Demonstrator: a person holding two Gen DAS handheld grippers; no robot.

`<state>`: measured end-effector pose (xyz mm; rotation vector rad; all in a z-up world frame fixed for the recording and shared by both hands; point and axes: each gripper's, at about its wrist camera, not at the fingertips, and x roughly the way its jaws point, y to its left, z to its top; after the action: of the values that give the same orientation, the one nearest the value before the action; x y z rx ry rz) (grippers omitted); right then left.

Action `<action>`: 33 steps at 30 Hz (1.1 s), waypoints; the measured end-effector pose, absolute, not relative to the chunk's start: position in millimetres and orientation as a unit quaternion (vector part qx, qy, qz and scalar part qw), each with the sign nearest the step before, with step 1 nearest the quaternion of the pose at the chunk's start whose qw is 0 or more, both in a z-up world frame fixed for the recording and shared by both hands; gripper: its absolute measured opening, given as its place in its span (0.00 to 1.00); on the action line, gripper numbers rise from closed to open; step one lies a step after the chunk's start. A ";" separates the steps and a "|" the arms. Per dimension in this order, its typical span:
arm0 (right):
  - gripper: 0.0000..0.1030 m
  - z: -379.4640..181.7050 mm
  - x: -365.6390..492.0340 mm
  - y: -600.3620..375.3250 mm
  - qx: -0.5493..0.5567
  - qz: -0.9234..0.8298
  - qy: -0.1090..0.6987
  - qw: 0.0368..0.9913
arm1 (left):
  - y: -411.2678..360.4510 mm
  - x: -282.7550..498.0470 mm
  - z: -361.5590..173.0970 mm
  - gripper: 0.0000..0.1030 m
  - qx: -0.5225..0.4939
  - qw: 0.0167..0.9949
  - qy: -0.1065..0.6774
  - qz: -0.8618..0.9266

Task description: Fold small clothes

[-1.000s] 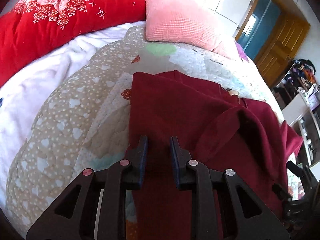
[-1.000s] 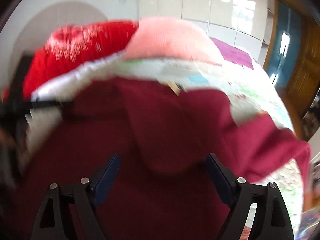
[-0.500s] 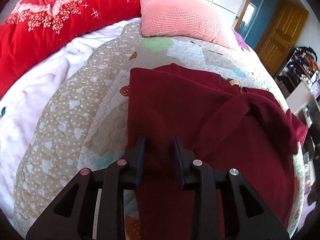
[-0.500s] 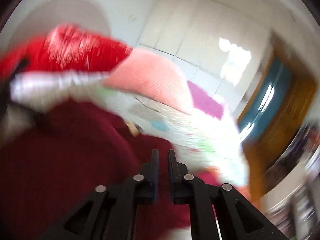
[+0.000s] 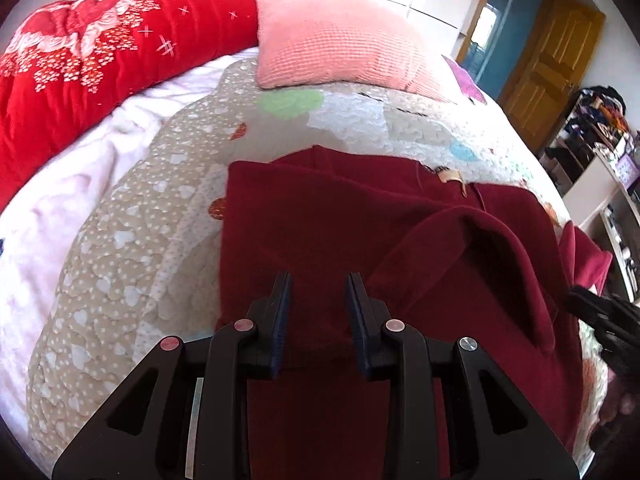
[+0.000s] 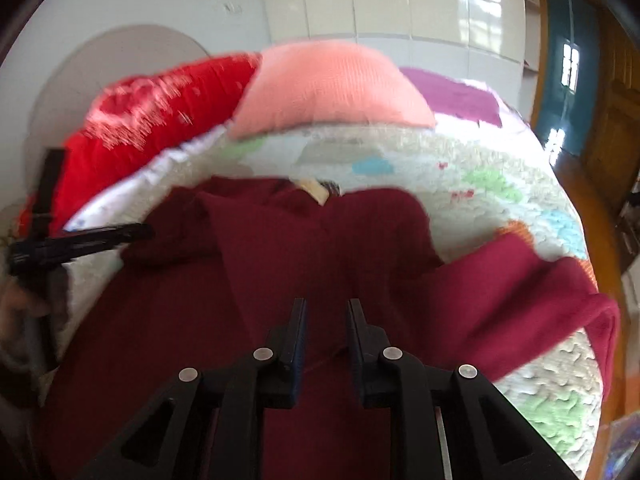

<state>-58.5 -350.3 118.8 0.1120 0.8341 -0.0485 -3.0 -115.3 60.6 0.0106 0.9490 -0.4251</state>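
Fingers (image 5: pixel 281 312) of the left gripper (image 5: pixel 318 308) clamp the maroon sweater's (image 5: pixel 340 220) lower hem; the right gripper's (image 6: pixel 326 328) are opening over cloth at lower centre. Soft, limp fleece probably drapes, so grip edges.

**Open quilt to the left, bedding bunched at the head**

From my left claw (image 5: pixel 317 294) I see bare heart-patterned patchwork quilt (image 5: pixel 132 240) stretching left of the dark red fleece garment (image 5: pixel 320 216); a claw could pass freely there. Ahead, the pink knitted pillow (image 5: pixel 336 40) and the rolled red flowered duvet (image 5: pixel 100 60) wall off the head of the bed. Rightward, a raised fold of the garment humps up, and my right claw (image 6: pixel 326 320) hovers over it with quilt free beyond.
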 end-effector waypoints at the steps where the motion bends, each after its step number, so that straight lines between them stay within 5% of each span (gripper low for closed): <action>1: 0.17 108.6 -53.0 -347.9 0.057 -0.036 0.417 0.906 | -116.8 -3.3 59.5 0.26 0.006 0.866 0.455 -0.207; 8: 0.17 71.0 -36.7 -369.0 0.092 -0.070 0.444 0.888 | -127.5 -3.9 44.9 0.26 0.022 0.855 0.468 -0.223; 11: 0.06 76.2 -37.6 -368.1 0.074 -0.042 0.443 0.892 | -129.3 -6.6 44.3 0.26 0.029 0.855 0.466 -0.226; 17: 0.05 131.8 -45.3 -353.3 -0.111 -0.114 0.368 0.916 | -129.2 -13.5 45.8 0.26 0.041 0.850 0.467 -0.240; 21: 0.05 144.2 -27.4 -370.3 -0.119 -0.145 0.355 0.916 | -133.2 -19.4 45.0 0.26 0.047 0.849 0.467 -0.241; 25: 0.14 127.9 -9.9 -377.7 -0.103 -0.145 0.413 0.893 | -139.5 -25.9 44.6 0.26 0.068 0.848 0.465 -0.247; 27: 0.30 137.4 -23.7 -382.3 -0.040 -0.132 0.383 0.914 | -142.5 -28.3 42.2 0.26 0.075 0.847 0.465 -0.246; 33: 0.31 110.6 -22.9 -357.6 0.010 -0.063 0.405 0.912 | -143.4 -41.5 45.1 0.26 0.081 0.848 0.461 -0.246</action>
<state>-22.9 -357.6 110.6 0.0202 0.8349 -0.1306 -41.5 -143.4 45.1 0.1697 0.9726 -0.5193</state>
